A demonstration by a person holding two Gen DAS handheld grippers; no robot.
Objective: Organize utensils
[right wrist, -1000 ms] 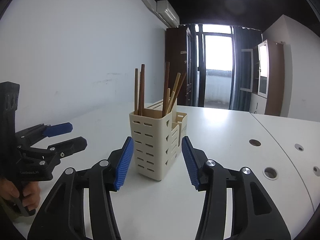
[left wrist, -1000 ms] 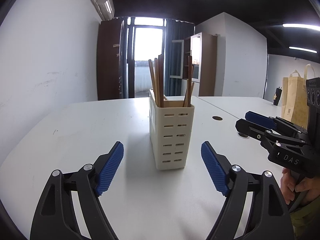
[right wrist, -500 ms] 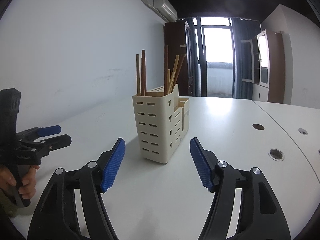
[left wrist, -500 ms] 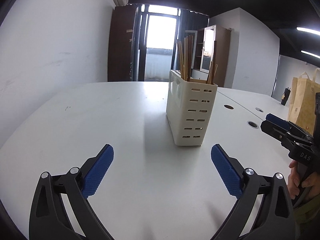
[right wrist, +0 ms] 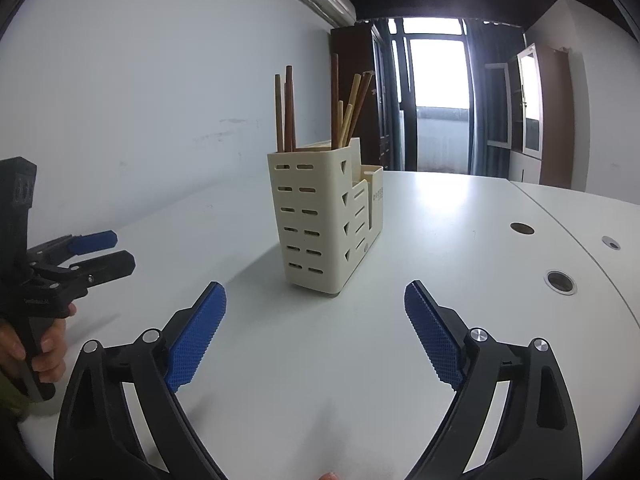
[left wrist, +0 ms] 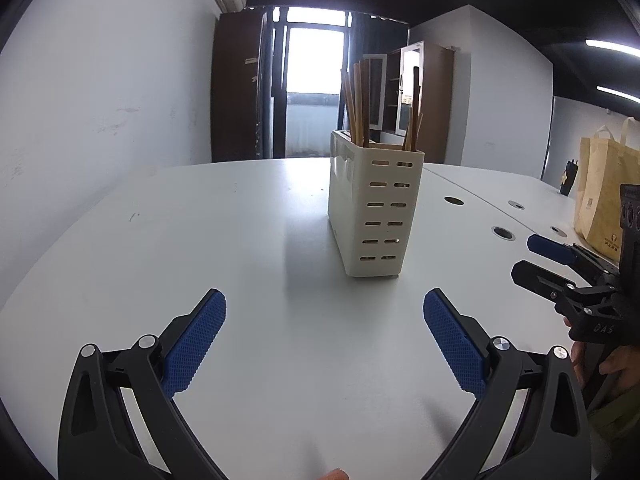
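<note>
Left wrist view showed your left hand-held gripper (left wrist: 325,336) spread wide with nothing between its blue pads, and your right hand-held gripper (right wrist: 315,322), whose jaws had just been opening, was likewise released and empty. Both sat on the near side of the cream utensil holder (left wrist: 374,206), which stood upright on the white table (left wrist: 192,240), apart from either tool. No loose utensil lay in sight, so the sorting looked finished. You did well to back straight off, keeping the pads clear of the holder's walls so it would not tip. Brown wooden chopsticks (right wrist: 286,108) stood in its tall compartment, some leaning. The lower front compartment's contents could not be seen.
</note>
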